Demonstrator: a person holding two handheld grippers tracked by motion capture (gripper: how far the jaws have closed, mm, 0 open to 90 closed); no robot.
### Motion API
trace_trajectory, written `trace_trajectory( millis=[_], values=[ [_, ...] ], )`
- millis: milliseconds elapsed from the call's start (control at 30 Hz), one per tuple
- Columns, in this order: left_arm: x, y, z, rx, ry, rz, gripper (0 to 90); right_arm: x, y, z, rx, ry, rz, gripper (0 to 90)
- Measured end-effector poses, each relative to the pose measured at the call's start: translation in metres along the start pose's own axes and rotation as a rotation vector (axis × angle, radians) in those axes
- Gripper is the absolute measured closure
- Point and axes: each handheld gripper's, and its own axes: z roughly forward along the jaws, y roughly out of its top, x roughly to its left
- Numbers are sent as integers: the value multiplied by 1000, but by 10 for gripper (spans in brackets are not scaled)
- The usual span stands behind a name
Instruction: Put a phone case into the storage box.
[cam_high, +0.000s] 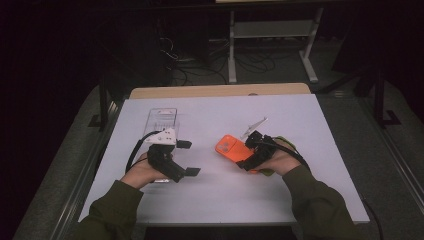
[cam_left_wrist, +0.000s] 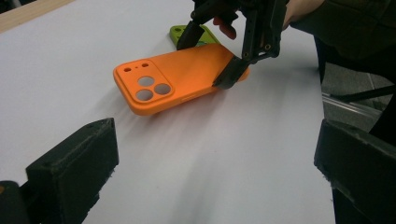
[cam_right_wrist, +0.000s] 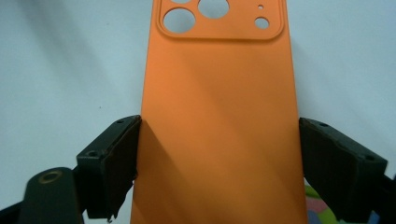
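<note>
Right gripper (cam_high: 243, 159), right of center in the high view, has its jaws wide across the orange phone case (cam_high: 231, 148), one pad on each long edge; the right gripper view shows the pads touching both sides near the case's lower end (cam_right_wrist: 219, 116), so it looks clamped. The case sits mid-frame on the white table (cam_high: 220, 195), camera holes toward the upper left; the left gripper view shows the holed end (cam_left_wrist: 180, 77) raised and casting a shadow. Risk: the grip sits at one end of a thin flexible shell, so the free end may sag, the case may bow or twist, and it could pop out from between the pads if squeezed harder or swung fast. Left gripper (cam_high: 189, 157) hovers at lower left of center, jaws spread wide with nothing between them; its pads (cam_left_wrist: 74, 163) frame bare table. A clear plastic box (cam_high: 163, 119) lies above it in the frame, near enough to be knocked by a careless sweep. A green case (cam_left_wrist: 187, 33) lies right behind the orange one, under the right hand; dragging back could catch it. A grey metal piece (cam_high: 255, 125) lies just above the right gripper.
</note>
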Motion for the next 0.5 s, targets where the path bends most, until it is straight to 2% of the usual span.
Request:
trace_trajectory(
  millis=[167,300,500],
  values=[
    [1,10,4,4,-1,22,0,-3,-2,-5,20,13,-25,154],
    [3,16,9,38,-12,50,0,-6,-3,-7,23,12,-60,154],
    [5,21,15,67,-29,57,0,-6,-2,-10,36,25,-91,155]
  ],
)
